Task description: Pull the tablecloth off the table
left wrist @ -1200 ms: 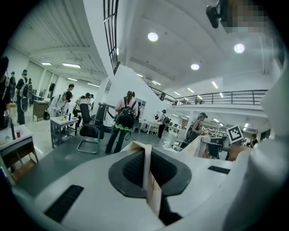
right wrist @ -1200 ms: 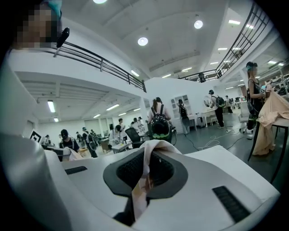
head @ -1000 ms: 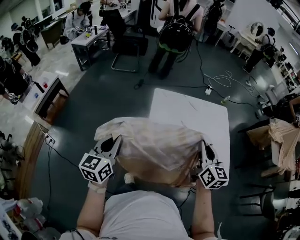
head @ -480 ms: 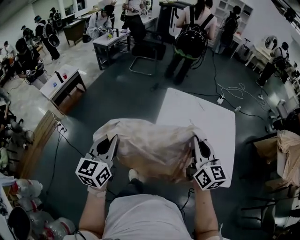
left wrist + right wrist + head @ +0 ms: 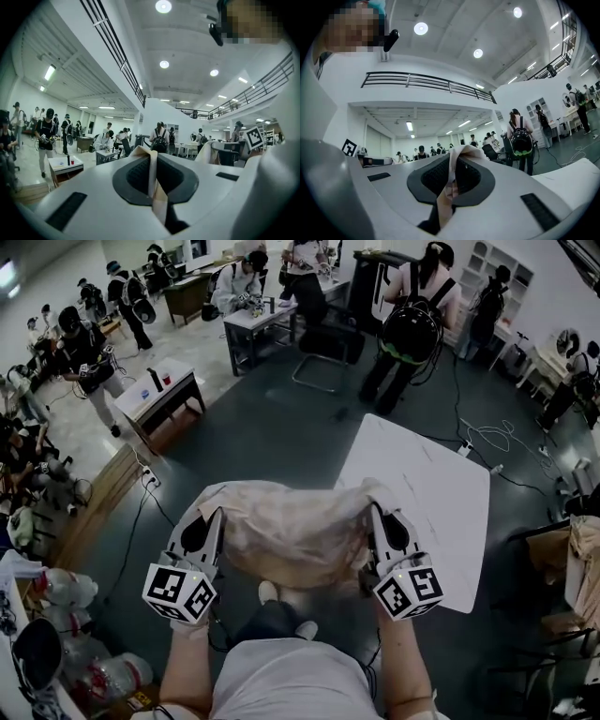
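Observation:
The beige tablecloth (image 5: 295, 531) hangs bunched between my two grippers, lifted clear of the white table (image 5: 427, 512), which stands bare to the right and ahead. My left gripper (image 5: 214, 514) is shut on the cloth's left edge; a thin fold of cloth (image 5: 152, 176) runs between its jaws. My right gripper (image 5: 373, 510) is shut on the right edge, with crumpled cloth (image 5: 452, 180) pinched between its jaws. Both grippers point upward and away from my body.
A person with a black backpack (image 5: 412, 329) stands beyond the table. Cables (image 5: 487, 437) lie on the dark floor. More desks (image 5: 164, 395) and several people fill the left and far side. Bottles (image 5: 70, 592) sit at the lower left.
Both grippers and the cloth have drawn back and left, away from the table. The cloth has gathered into a tighter bundle and now covers less of the tabletop's near-left corner.

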Demonstrator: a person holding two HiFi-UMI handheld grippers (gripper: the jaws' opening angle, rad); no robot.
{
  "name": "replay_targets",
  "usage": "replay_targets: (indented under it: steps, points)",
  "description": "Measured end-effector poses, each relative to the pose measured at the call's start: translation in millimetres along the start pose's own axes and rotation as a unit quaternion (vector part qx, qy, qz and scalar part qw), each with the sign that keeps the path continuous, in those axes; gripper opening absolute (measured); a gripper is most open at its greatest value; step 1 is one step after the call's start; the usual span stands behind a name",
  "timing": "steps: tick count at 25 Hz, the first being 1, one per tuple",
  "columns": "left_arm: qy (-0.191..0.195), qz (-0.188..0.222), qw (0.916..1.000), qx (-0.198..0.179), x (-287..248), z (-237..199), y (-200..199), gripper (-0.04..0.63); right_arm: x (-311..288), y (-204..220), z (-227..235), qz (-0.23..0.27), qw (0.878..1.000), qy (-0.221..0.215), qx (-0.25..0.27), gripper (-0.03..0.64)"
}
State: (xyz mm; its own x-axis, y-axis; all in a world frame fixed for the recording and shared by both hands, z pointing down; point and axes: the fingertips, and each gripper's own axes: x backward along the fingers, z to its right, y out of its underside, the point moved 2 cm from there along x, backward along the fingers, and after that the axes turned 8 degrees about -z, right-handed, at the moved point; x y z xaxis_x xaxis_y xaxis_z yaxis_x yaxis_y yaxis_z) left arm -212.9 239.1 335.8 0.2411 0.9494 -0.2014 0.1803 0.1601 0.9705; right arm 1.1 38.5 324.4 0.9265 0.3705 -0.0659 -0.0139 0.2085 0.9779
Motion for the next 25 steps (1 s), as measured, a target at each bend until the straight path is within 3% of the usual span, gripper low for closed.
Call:
replay_targets:
  steps: [5, 9, 16, 25]
  points:
    - [-0.011, 0.022, 0.9994, -0.023, 17, -5, -20, 0.014, -3, -10, -32, 0.016, 1.000, 0.004, 0.016, 0.035]
    - [0.008, 0.038, 0.9985, -0.038, 11, -5, -39, 0.014, -4, -21, -45, 0.037, 0.999, 0.015, 0.016, 0.034]
    - [0.076, 0.052, 0.9937, -0.064, -14, 8, -66, 0.014, 13, -45, -43, 0.066, 0.995, 0.067, 0.030, 0.034]
    - [0.191, 0.049, 0.9776, -0.075, -71, 54, -73, 0.014, 76, -57, -4, 0.088, 0.974, 0.204, 0.052, 0.034]
